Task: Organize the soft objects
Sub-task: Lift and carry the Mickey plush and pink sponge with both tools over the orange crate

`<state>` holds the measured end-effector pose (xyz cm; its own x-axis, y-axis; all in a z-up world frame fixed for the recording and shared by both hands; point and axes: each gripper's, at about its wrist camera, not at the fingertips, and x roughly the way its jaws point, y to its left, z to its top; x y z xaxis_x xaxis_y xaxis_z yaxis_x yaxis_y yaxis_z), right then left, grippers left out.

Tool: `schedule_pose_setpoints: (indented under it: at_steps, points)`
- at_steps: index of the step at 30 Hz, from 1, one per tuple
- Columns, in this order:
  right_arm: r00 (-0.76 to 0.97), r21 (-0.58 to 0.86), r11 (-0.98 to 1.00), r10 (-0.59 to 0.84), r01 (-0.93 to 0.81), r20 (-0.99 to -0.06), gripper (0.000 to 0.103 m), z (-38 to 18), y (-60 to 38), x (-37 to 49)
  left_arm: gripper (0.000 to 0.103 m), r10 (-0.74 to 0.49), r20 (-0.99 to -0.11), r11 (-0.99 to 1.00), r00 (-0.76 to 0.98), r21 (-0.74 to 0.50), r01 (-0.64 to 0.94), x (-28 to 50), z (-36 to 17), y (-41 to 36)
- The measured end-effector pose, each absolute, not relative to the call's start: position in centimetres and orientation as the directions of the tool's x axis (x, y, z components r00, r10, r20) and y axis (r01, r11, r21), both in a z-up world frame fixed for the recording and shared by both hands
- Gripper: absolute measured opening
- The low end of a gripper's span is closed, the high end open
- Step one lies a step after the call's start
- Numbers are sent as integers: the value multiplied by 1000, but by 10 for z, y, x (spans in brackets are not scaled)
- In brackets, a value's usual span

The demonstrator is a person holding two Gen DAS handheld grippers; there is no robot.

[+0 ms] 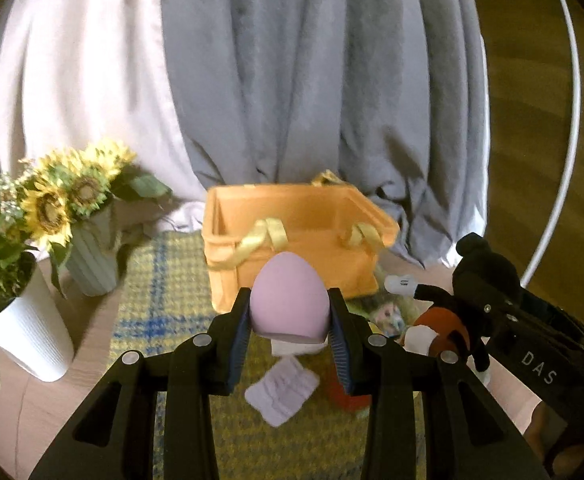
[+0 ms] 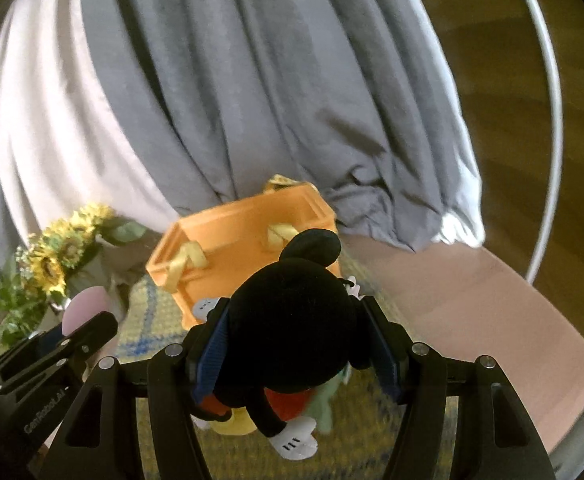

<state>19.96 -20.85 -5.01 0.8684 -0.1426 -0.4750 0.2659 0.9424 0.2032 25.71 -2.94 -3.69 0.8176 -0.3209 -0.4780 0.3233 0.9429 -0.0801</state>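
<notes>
The left gripper (image 1: 289, 320) holds a smooth pink egg (image 1: 288, 296). The egg is round on top and flat at the bottom. It sits right between the two fingers (image 1: 239, 336), and their blue pads press on both its sides. The fingers are closed just as wide as the egg. The egg is up in the air, in front of the orange basket (image 1: 292, 208). The basket has yellow handles (image 1: 260, 236).

The right gripper (image 2: 292, 344) holds a mouse toy (image 2: 292, 320). The toy is black and fuzzy, with a round ear, red shorts, a yellow shoe and white gloves. Its big head fills the space between the fingers (image 2: 212, 352), and they squeeze it from both sides. Its body hangs down below. It is up in the air too, just in front of the basket.

Down on the yellow and blue mat (image 1: 164, 296) lies a small folded pale cloth (image 1: 282, 394). Sunflowers (image 1: 64, 196) stand in a vase on the left, beside a plant in a white pot (image 1: 32, 336)
</notes>
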Motion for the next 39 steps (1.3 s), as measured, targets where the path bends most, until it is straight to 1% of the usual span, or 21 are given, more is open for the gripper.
schedule_pose_setpoints:
  at_steps: [4,11,19,29,33,39]
  points:
    - [889,200,958,-98,206,-448,64,-43,-219,213,36,-282,-449,958,848,-79,277,260,-29,-39]
    - [922,204,969,-54,141,-384,64,-28,-231,228,36,-247,-391,968,887,-68,240,269,-15,-47]
    - [946,213,971,-37,110,-323,64,-11,-235,246,36,-223,-348,974,911,-36,224,288,2,-51]
    - [957,218,971,-28,95,-290,64,2,-234,289,36,-217,-309,975,926,-25,220,331,16,-52]
    - [960,203,974,-41,100,-277,64,5,-234,309,36,-219,-307,975,926,-20,223,353,19,-55]
    - [957,195,975,-51,111,-286,65,3,-236,341,36,-238,-342,970,909,-33,241,390,15,-59]
